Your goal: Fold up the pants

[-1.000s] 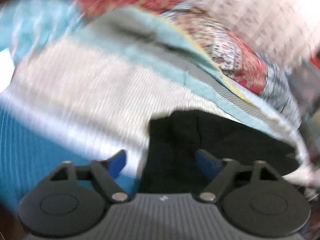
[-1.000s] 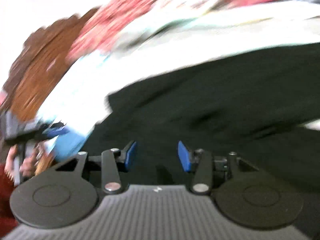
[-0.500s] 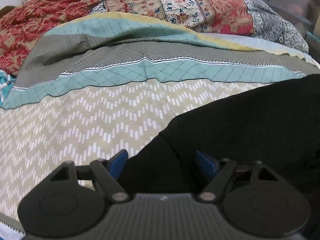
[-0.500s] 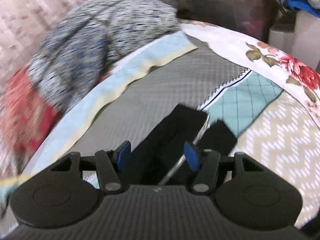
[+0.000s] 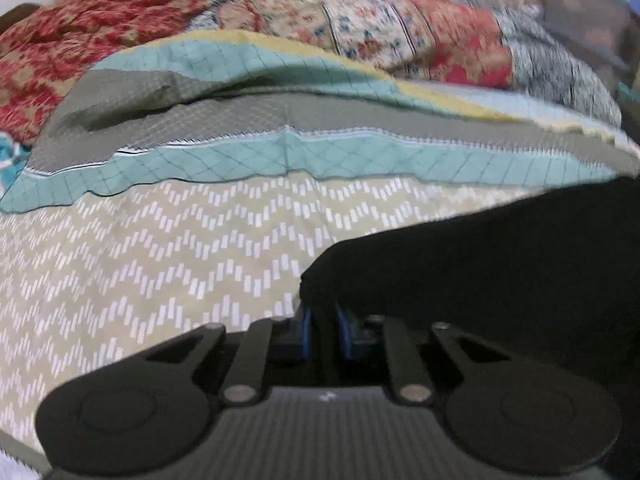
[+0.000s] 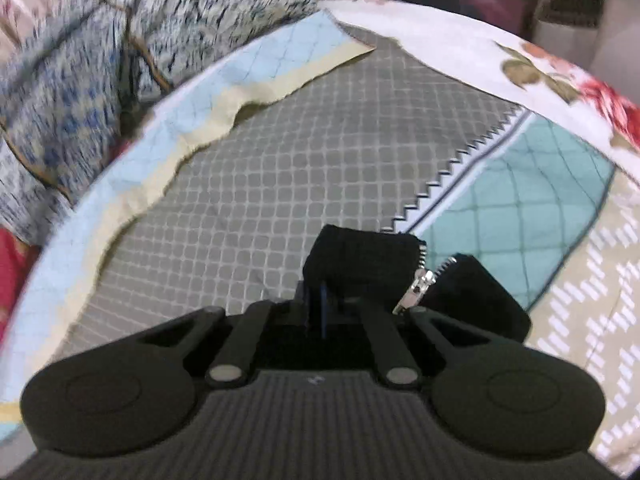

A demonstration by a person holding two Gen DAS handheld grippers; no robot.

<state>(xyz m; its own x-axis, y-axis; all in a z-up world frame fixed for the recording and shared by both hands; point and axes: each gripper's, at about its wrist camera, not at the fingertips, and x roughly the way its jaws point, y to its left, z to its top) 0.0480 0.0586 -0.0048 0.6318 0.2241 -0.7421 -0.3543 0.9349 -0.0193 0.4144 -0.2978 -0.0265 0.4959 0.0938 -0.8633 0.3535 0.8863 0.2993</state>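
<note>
The black pants (image 5: 480, 272) lie on a patterned bedspread (image 5: 160, 248), filling the lower right of the left wrist view. My left gripper (image 5: 323, 330) is shut on a rounded edge of the black cloth, its blue pads pinching the fabric. In the right wrist view the waistband end of the pants (image 6: 372, 264) shows with an open silver zipper (image 6: 418, 286). My right gripper (image 6: 320, 308) is shut on the left flap of the waistband. The rest of the pants is hidden behind the gripper bodies.
A heap of red, floral and blue-white quilts (image 5: 360, 40) lies along the far side of the bed. The blue-white quilt (image 6: 100, 40) rises at the upper left in the right wrist view. A white floral sheet (image 6: 520, 64) edges the bed at the right.
Both grippers were open around the black cloth half a second ago; both have now closed on it. The left one grips the pants edge, the right one the waistband by the zipper.
</note>
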